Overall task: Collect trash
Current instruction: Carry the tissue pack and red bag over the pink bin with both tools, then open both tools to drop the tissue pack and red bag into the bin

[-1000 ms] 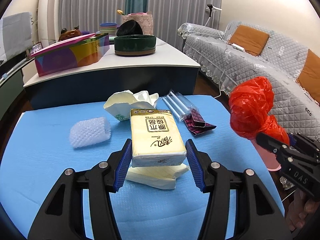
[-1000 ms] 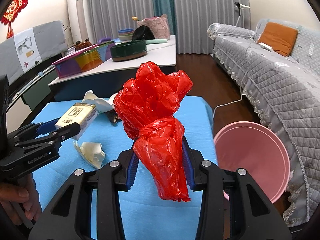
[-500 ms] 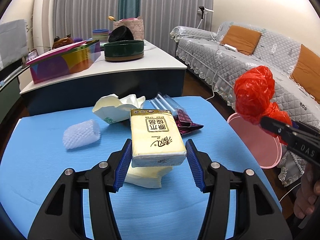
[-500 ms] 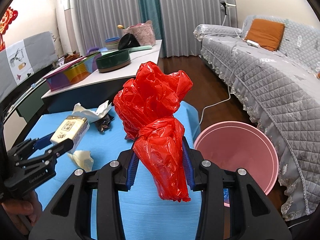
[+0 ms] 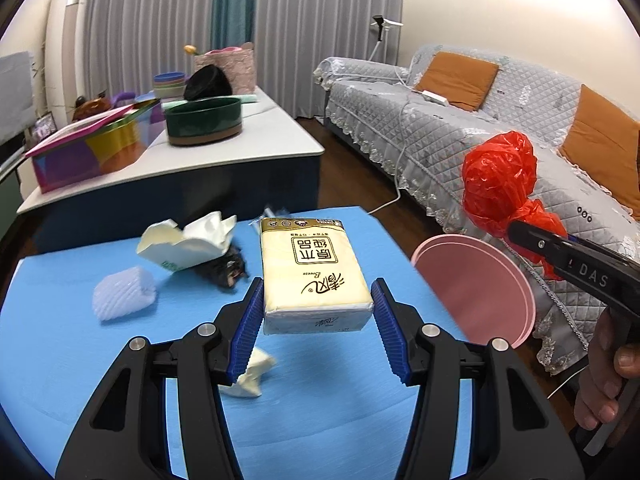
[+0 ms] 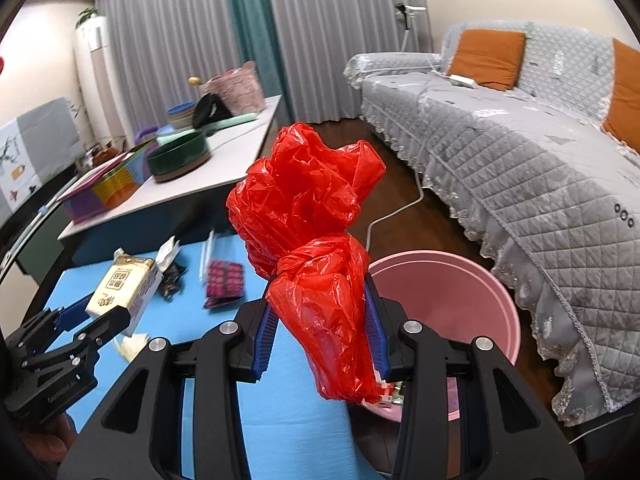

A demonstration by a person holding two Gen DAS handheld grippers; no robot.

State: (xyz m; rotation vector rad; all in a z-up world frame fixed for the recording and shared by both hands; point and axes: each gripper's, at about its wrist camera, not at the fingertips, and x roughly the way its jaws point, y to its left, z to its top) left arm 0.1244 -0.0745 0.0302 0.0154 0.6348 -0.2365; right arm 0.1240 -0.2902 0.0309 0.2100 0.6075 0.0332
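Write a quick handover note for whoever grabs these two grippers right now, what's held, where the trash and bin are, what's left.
Left gripper: jaws shut on the tissue pack, held above the blue table.
Right gripper: jaws shut on the red plastic bag, near the pink bin off the table's right edge.
Done: both items lifted; neither is dropped in yet.
Left: release both into the bin, then collect the crumpled paper carton, foam net, dark wrapper, pink-patterned packet and paper scrap.
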